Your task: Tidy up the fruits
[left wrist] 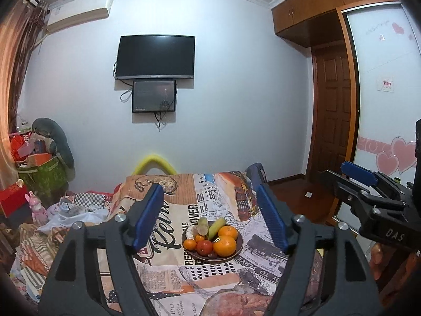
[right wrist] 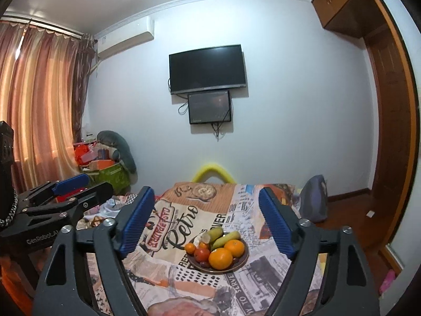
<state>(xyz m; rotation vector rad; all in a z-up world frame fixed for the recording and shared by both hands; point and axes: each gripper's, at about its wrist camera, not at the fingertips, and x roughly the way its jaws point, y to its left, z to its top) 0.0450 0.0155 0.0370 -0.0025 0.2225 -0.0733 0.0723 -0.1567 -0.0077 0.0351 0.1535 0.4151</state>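
A dark plate [left wrist: 238, 251] [right wrist: 243, 259] of fruit sits on a table covered with a retro newspaper-print cloth [left wrist: 168, 252] [right wrist: 163, 239]. It holds two large oranges [left wrist: 224, 245] [right wrist: 220, 258], a smaller orange [left wrist: 189, 244], a red tomato [left wrist: 204, 247] [right wrist: 201, 254], a green-yellow banana [left wrist: 217, 226] [right wrist: 225, 238] and dark grapes. My left gripper [left wrist: 209, 213] is open and empty, held above and short of the plate. My right gripper [right wrist: 208, 218] is open and empty, likewise short of the plate. Each gripper shows at the edge of the other's view.
A cluttered pile of bags, boxes and cloth [left wrist: 44, 173] lies left of the table. A yellow foam arch [left wrist: 154, 162] stands behind it. A grey bag [right wrist: 314, 197] sits at the table's far right. A TV [left wrist: 155, 56] hangs on the wall; a wardrobe [left wrist: 384, 100] stands right.
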